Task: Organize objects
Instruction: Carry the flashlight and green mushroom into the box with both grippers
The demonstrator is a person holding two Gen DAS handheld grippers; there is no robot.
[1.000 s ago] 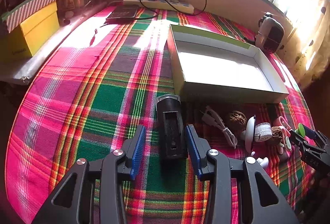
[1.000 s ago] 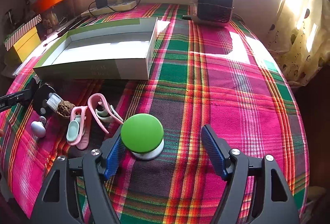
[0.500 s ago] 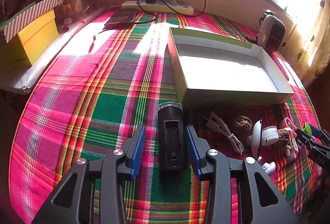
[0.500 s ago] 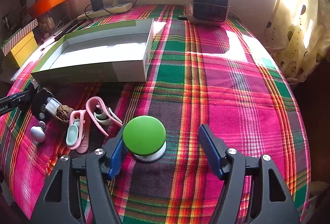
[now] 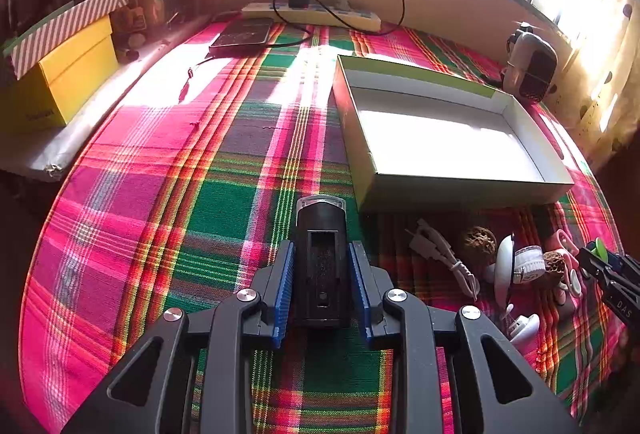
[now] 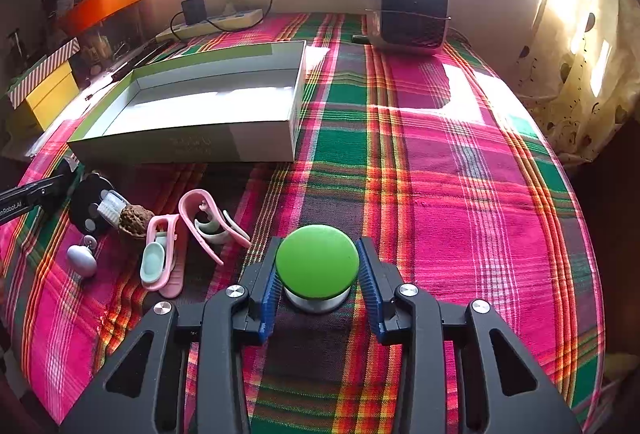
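A black torch-like device (image 5: 322, 218) lies on the plaid cloth. The jaws of my left gripper (image 5: 322, 246) are closing on it, and the blue pads (image 5: 285, 286) lie against its two sides. A green dome button on a white base (image 6: 317, 260) sits between the closing jaws of my right gripper (image 6: 320, 242), with both pads touching the dome's rim. The open white box with green edges (image 5: 460, 190) stands just beyond, with nothing in it. Between the grippers lie a white cable (image 5: 440, 254), a walnut (image 5: 478, 240), a small brush (image 6: 110, 206) and pink clips (image 6: 204, 218).
A yellow box with a striped lid (image 5: 60, 74) sits on the left ledge. A power strip with a charger (image 5: 312, 12) and a dark tablet (image 5: 244, 32) lie at the back. A small heater (image 6: 410, 10) stands at the back right. The cloth's right edge drops off.
Both grippers' jaws have come in from wide open onto the things between them: the left onto the black device, the right onto the green button. Neither hand nor object has shifted.
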